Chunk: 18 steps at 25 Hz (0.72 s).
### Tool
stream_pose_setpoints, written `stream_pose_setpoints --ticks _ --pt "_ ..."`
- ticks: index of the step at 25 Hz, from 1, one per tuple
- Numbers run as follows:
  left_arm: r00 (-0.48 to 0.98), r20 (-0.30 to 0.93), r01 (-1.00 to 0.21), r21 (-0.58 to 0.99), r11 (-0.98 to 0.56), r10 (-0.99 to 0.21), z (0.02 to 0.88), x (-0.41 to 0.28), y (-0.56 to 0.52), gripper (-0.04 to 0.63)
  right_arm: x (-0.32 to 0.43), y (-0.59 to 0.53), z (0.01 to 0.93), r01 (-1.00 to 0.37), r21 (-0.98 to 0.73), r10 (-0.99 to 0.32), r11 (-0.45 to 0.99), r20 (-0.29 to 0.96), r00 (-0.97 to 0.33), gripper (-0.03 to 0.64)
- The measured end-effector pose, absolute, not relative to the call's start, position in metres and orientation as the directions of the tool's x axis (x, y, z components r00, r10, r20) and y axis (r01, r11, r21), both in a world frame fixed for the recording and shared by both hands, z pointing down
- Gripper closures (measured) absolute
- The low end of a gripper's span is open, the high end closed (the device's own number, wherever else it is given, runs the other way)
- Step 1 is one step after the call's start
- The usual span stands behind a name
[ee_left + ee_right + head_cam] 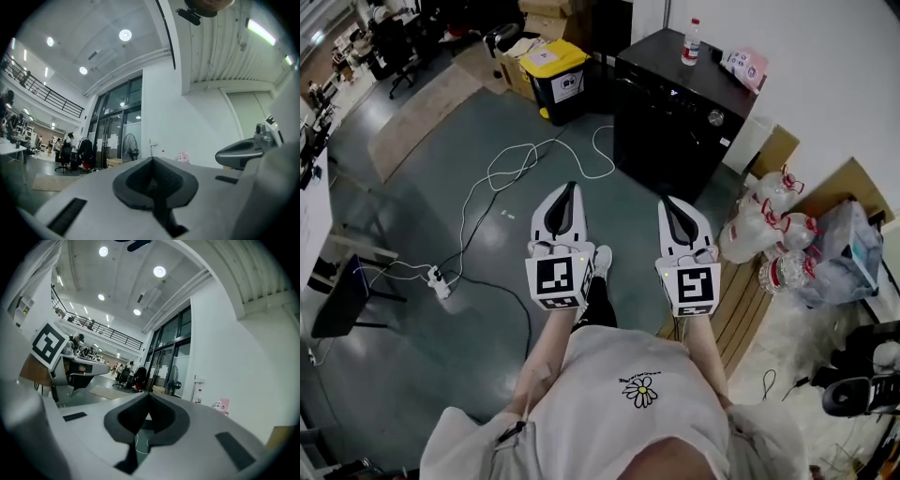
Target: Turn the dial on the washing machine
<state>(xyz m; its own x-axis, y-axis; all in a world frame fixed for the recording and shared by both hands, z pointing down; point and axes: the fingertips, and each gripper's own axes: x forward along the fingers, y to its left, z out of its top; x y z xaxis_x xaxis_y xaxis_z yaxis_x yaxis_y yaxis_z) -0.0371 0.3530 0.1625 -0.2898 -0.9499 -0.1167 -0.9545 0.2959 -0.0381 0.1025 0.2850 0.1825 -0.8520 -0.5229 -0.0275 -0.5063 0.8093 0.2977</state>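
Both smooth white-shelled tools are hanging mid-frame in the head view, the left gripper (569,190) and the right gripper (668,202) each pressing tapered black-padded jaws together on nothing. Up at the upper right, well apart from them, the boxy matte-black washing machine (661,131) is showing its small round silvery dial (715,117) near its right edge, with a clear water bottle (691,42) and a pink packet (745,66) standing on top. A looping white cable (525,159) is sprawling over the grey-green floor (412,187) ahead of the left gripper, with a yellow-lidded bin (558,80) left of the machine and crinkly clear plastic bottles (769,225) right of it.
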Motion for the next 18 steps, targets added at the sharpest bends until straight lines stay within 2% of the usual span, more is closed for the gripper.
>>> stream_pose_setpoints --ticks 13,18 --pt "-0.128 -0.098 -0.990 -0.048 0.133 -0.987 0.145 -0.158 0.122 0.595 -0.025 0.084 0.162 -0.581 0.327 -0.616 0.745 0.003 -0.788 0.612" --pt "-0.069 -0.094 -0.996 -0.050 0.074 -0.993 0.146 -0.202 0.056 0.595 -0.077 0.024 0.171 -0.605 0.311 -0.648 0.733 0.053 -0.759 0.612"
